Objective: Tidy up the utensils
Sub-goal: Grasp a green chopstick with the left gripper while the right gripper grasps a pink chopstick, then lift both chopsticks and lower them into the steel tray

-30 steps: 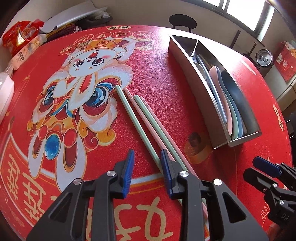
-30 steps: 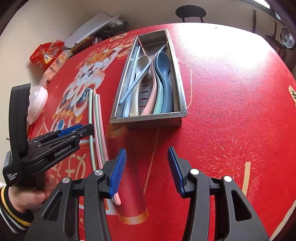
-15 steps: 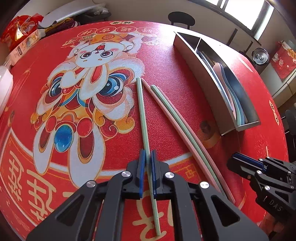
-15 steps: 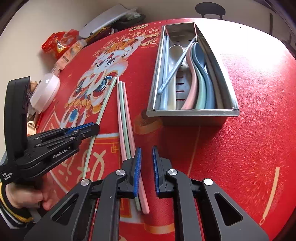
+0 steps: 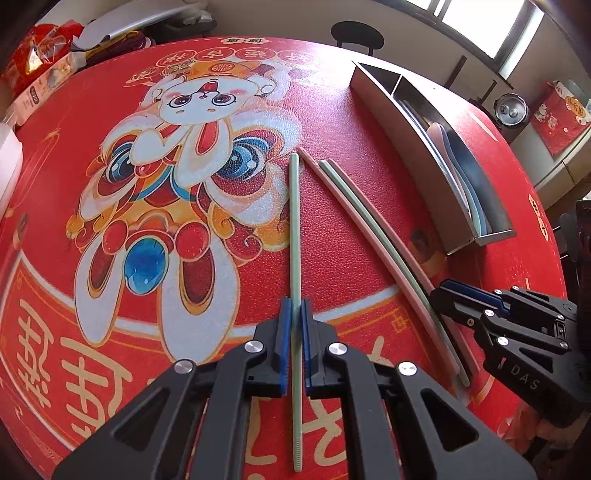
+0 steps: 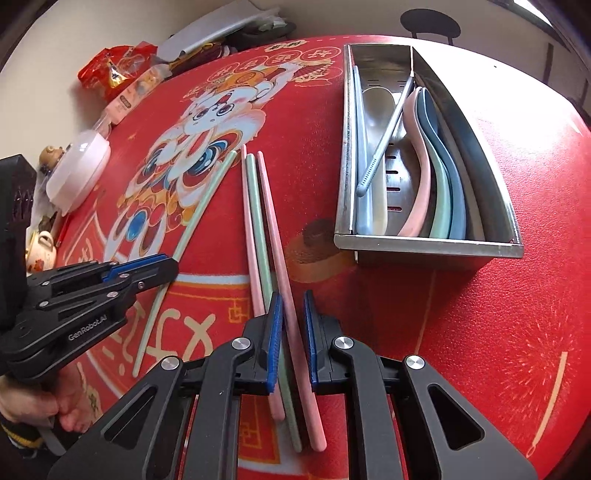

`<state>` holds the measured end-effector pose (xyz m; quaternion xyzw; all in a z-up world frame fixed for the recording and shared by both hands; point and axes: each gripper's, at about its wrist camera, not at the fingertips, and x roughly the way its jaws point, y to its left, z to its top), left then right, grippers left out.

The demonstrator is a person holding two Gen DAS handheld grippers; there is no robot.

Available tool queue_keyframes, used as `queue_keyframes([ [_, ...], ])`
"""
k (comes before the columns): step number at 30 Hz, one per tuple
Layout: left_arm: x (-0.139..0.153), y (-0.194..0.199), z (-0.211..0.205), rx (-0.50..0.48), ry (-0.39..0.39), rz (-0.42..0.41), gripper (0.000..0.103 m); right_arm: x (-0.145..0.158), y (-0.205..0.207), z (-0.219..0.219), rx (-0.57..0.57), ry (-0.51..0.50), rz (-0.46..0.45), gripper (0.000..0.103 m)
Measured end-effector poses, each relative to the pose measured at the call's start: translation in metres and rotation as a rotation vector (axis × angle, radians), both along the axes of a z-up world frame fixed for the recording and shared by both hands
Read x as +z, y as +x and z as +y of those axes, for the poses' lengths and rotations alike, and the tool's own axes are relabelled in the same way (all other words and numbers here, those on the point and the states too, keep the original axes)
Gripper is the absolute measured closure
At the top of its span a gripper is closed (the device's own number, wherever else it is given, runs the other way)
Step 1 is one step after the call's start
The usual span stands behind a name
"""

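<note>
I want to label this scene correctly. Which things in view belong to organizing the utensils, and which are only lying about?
Belong to the job:
- green chopstick
- pink chopstick
- other two chopsticks
- metal tray
- spoons inside it

Lying about:
- red snack bag
- white lidded container
- small teapot

Each view looks from behind and above its own tongs, steeply down along the two fingers at a red mat [image 5: 369, 122], close to it.

The left view has its tongs [image 5: 294, 314] at bottom centre; the metal tray [image 5: 413, 122] lies ahead to their right, and the right tongs [image 5: 448, 291] enter from the right edge.

The right view has its tongs [image 6: 293, 306] at bottom centre; the tray [image 6: 428, 246] sits ahead, slightly right, and the left tongs [image 6: 162, 264] reach in from the left edge.

Both views share the mat's cartoon print, the chopsticks [image 5: 294, 221] [image 6: 271, 221] ahead of the tongs, the tray, and a dark stool [image 5: 356, 33] [image 6: 430, 20] beyond the far edge.
</note>
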<state>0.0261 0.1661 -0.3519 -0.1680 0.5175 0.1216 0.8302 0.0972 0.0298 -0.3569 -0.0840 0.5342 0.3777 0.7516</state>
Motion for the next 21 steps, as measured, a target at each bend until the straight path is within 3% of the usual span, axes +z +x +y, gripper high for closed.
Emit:
queue_keyframes([
  [13, 0.0, -0.006, 0.007, 0.008, -0.024, -0.01, 0.096, 0.003, -0.006, 0.017, 0.015, -0.091, -0.102, 0.093],
  [21, 0.0, -0.008, 0.006, 0.004, -0.019, -0.014, 0.096, 0.003, -0.009, 0.015, 0.018, -0.093, -0.087, 0.097],
])
